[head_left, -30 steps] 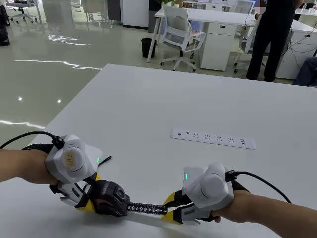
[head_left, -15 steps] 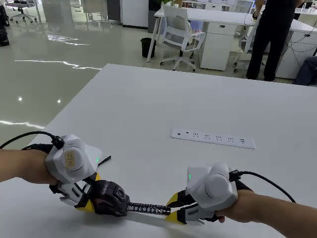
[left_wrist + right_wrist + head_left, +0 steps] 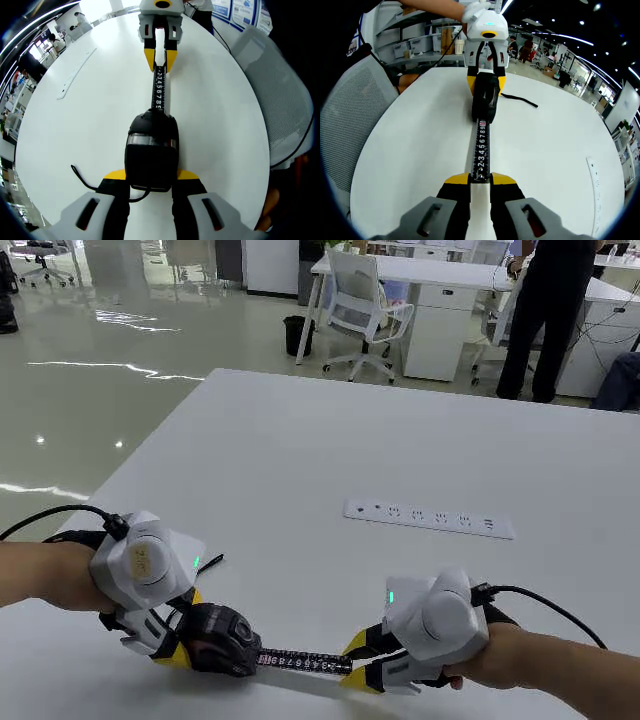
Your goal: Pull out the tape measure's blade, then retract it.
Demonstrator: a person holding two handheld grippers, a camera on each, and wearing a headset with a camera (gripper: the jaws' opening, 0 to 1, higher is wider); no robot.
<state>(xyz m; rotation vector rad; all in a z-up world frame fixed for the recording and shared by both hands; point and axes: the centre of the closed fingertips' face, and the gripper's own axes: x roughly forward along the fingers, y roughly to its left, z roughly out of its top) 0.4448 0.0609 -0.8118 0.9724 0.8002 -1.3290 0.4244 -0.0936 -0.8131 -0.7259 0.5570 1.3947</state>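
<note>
Two claws, one tape measure, all at the near edge of the white table (image 3: pixel 300 440). The left claw (image 3: pixel 190 628) is clenched on the black tape measure (image 3: pixel 222 638), with one yellow tip on each side of the case. The case sits on the table surface. One black blade (image 3: pixel 300 660) with white digits runs from the case straight across to the right claw (image 3: pixel 357 661), which is grasping the blade's end between its two yellow tips. In the right gripper view the digits 2 to 9 read along the exposed stretch. One thin black strap (image 3: pixel 210 563) lies on the table just behind the case. One white power strip (image 3: pixel 430 518) lies flat mid-table, well apart from the claws. Beyond the table's far edge there is a glossy floor with one white office chair (image 3: pixel 360 310), one dark bin (image 3: pixel 298 335) beside it, and one standing person (image 3: pixel 545 310) in dark clothes.
</note>
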